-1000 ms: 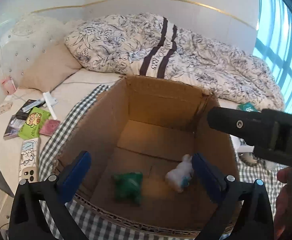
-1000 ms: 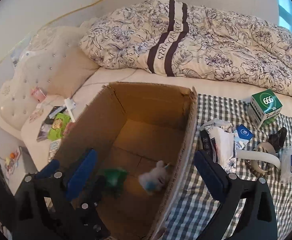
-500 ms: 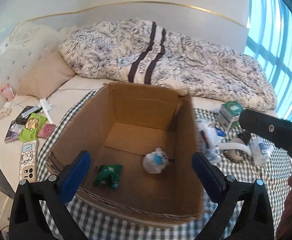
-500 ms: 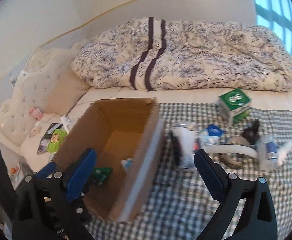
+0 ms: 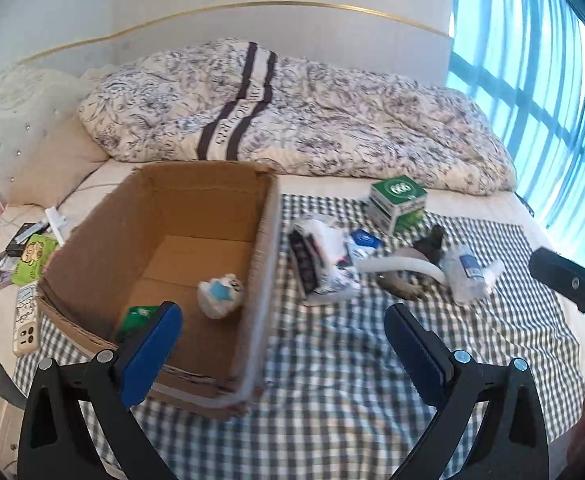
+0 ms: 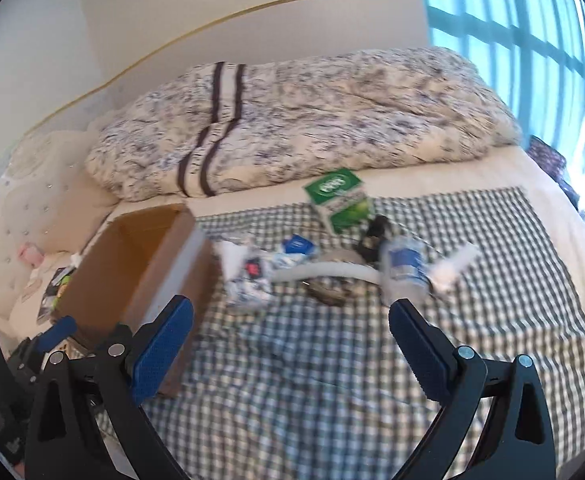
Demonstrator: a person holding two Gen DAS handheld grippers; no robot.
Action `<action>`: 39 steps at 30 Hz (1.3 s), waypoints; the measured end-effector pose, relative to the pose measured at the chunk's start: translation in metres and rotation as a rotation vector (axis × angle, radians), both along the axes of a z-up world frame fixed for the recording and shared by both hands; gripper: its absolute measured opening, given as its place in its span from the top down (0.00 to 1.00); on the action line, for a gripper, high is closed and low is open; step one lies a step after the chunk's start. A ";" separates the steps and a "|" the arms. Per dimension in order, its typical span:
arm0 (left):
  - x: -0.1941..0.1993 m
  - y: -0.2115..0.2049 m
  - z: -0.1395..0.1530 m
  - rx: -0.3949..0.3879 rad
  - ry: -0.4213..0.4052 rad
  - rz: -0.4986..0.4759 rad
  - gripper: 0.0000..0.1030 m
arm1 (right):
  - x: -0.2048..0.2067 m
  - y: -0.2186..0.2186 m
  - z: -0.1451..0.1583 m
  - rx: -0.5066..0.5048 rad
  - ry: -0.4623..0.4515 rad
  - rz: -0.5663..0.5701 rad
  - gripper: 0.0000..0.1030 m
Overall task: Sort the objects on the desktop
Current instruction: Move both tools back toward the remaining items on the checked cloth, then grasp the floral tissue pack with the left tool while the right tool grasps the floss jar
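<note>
Corrugated cardboard box (image 5: 196, 220) sits on the checked cloth (image 5: 332, 380), holding two things: a green packet (image 5: 138, 316) and a rounded white toy (image 5: 220, 294). Left gripper (image 5: 284, 344) and right gripper (image 6: 292, 344) both gape wide, empty, above the cloth.

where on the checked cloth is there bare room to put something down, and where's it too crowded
Free: the near stretch of the green-and-white checked cloth, bordered by the open brown cardboard box on the left and the clutter beyond; also the cloth's far right part. Crowded: the band from the white crumpled packets past the clear plastic bottle to the green carton.
</note>
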State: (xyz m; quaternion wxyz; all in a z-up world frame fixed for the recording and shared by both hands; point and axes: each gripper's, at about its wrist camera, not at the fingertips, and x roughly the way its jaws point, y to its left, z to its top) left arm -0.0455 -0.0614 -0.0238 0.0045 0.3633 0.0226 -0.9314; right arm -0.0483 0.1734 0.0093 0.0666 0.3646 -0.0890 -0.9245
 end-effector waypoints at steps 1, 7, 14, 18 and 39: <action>0.000 0.006 -0.002 -0.001 -0.003 -0.004 0.00 | 0.002 0.006 -0.003 0.002 -0.004 -0.010 0.04; -0.007 0.032 -0.014 -0.005 -0.034 -0.022 0.00 | 0.006 0.036 -0.023 0.013 -0.042 -0.043 0.04; -0.024 0.054 -0.026 0.002 -0.064 -0.033 0.00 | -0.002 0.058 -0.040 0.005 -0.076 -0.056 0.04; -0.039 0.066 -0.038 -0.002 -0.094 -0.048 0.00 | -0.012 0.064 -0.051 0.013 -0.095 -0.059 0.04; -0.141 0.088 -0.114 -0.056 -0.241 -0.025 0.00 | -0.109 0.080 -0.118 0.018 -0.234 -0.066 0.04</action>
